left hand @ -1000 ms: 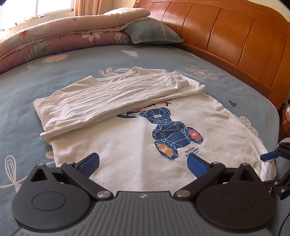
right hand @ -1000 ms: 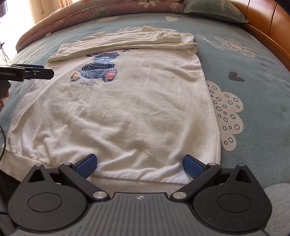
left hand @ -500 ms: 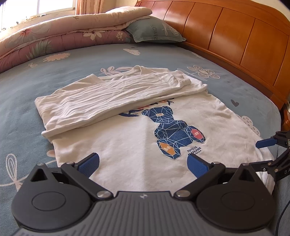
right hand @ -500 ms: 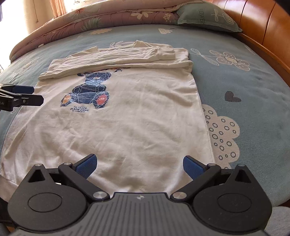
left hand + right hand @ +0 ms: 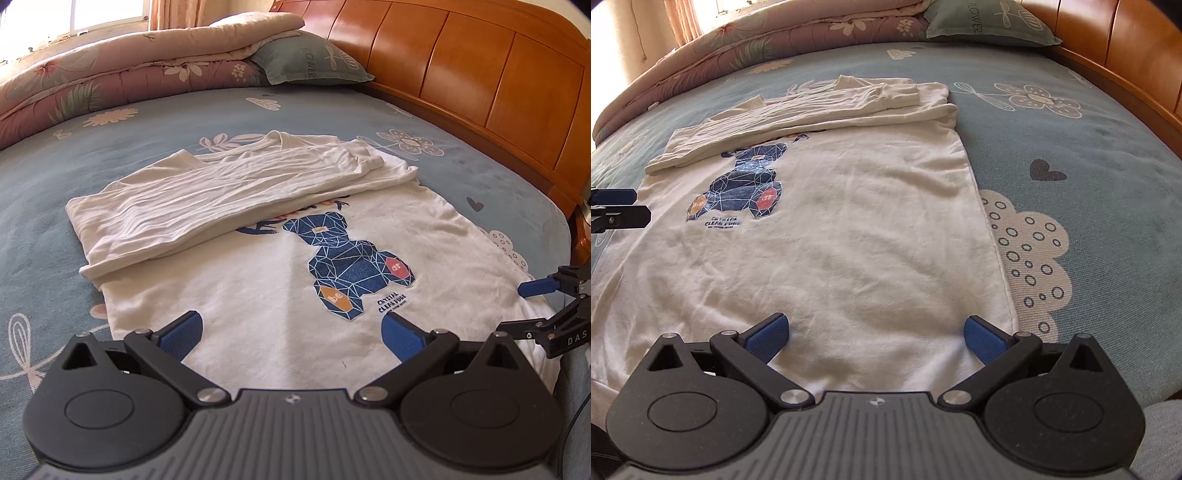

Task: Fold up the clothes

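hovering over white shirt [image 5: 831, 236] on bed [image 5: 1089, 147], left gripper [image 5: 291, 330] & right gripper [image 5: 875, 334] both wide apart, prob. just clear of fabric

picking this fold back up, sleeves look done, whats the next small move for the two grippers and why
Probably lower both and pinch the bottom hem. The left gripper and right gripper are both open, holding nothing, over the near part of the shirt. The sleeves already lie folded across the top, above the bear print, while the lower body lies flat on the bed, so folding it upward seems next.
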### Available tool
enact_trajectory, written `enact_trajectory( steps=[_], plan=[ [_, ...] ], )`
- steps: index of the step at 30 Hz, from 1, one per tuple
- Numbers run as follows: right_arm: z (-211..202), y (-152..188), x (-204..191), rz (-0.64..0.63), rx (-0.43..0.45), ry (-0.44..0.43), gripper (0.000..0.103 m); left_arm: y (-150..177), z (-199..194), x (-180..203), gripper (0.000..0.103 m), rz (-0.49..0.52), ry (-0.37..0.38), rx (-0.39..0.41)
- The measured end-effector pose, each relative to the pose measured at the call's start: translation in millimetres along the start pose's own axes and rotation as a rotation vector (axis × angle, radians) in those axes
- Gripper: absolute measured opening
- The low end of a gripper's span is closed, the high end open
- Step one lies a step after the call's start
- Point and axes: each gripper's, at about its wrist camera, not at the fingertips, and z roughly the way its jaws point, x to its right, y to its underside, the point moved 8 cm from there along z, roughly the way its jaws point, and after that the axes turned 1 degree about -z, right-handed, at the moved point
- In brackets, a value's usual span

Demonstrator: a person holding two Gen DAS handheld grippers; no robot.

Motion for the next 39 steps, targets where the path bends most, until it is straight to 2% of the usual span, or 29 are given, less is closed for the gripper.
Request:
enact_trajectory(
  steps=[5, 8, 12, 16, 18, 21, 23, 26, 28, 31, 34, 39],
  plan=[
    [4, 4, -1, -0.023, 0.028, 0.012, 0.103, 3, -3, 29, 0.102, 0.098, 0.069, 0.019],
    [6, 7, -2, -0.036, 0.047, 0.017, 0.103, 11, 8, 33, 0.102, 0.119, 0.040, -0.024],
    [4, 11, -2, -0.046, 0.094, 0.010, 0.103, 20, 22, 14, 0.102, 0.066, 0.010, -0.094],
    [2, 14, -1, -0.049, 0.140, 0.006, 0.103, 12, 15, -20, 0.102, -0.030, -0.028, -0.060],
    [2, 14, -1, -0.050, 0.150, 0.005, 0.103, 6, 11, -37, 0.102, -0.128, 0.000, -0.034],
    [2, 14, -1, -0.051, 0.159, 0.004, 0.103, 6, 13, -53, 0.102, -0.248, 0.075, -0.056],
    [2, 15, -2, -0.052, 0.163, 0.005, 0.103, 7, 13, -58, 0.102, -0.260, 0.082, -0.054],
    [2, 15, -2, -0.054, 0.170, 0.005, 0.103, 3, 7, -72, 0.102, -0.282, 0.011, -0.039],
    [2, 15, -2, -0.055, 0.175, 0.005, 0.103, -1, 2, -76, 0.102, -0.316, 0.025, -0.005],
    [2, 15, -2, -0.055, 0.179, 0.008, 0.103, -8, -2, -71, 0.102, -0.305, 0.054, 0.045],
    [2, 15, -2, -0.054, 0.182, 0.010, 0.103, -9, 10, -68, 0.102, -0.319, 0.069, 0.046],
    [2, 16, -3, -0.053, 0.186, 0.014, 0.103, -2, 21, -74, 0.102, -0.298, -0.017, 0.003]
  ],
)
